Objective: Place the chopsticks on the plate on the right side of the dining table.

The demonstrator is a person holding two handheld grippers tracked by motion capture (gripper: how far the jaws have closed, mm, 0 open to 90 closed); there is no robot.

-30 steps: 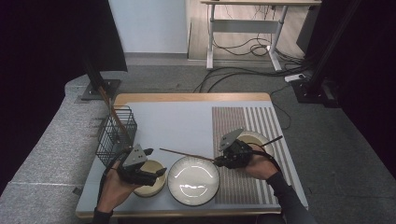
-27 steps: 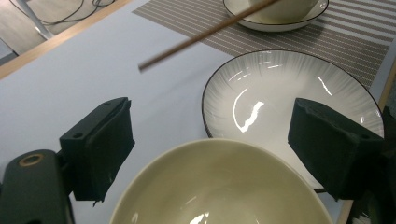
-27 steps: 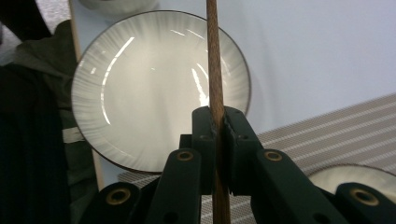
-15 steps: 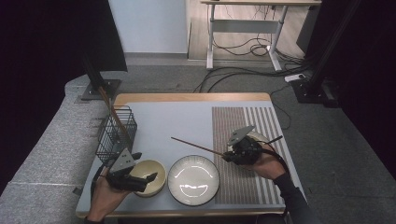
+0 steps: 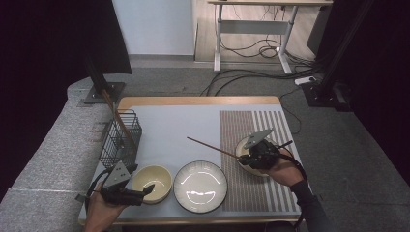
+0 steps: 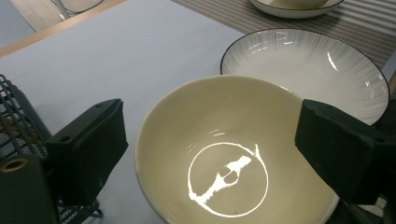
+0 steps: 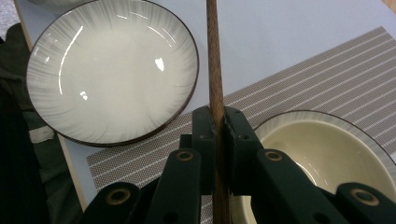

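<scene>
Right gripper [image 7: 215, 123] clenched on a brown chopstick [image 5: 212, 147], held above the bowl [image 5: 247, 162] on the striped mat [image 5: 251, 193]. Left gripper [image 6: 210, 154] released, fingers [image 6: 88, 149] astride the cream bowl [image 6: 233, 154] near the desk's [image 5: 183, 125] front edge. Best to keep the chopstick level, swing slowly, clear of the plate [image 5: 200, 186] rim.

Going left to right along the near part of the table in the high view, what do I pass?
Wire basket → left tongs → cream bowl → white plate → right tongs, shut on a wooden chopstick, over a second bowl on the striped mat.
</scene>
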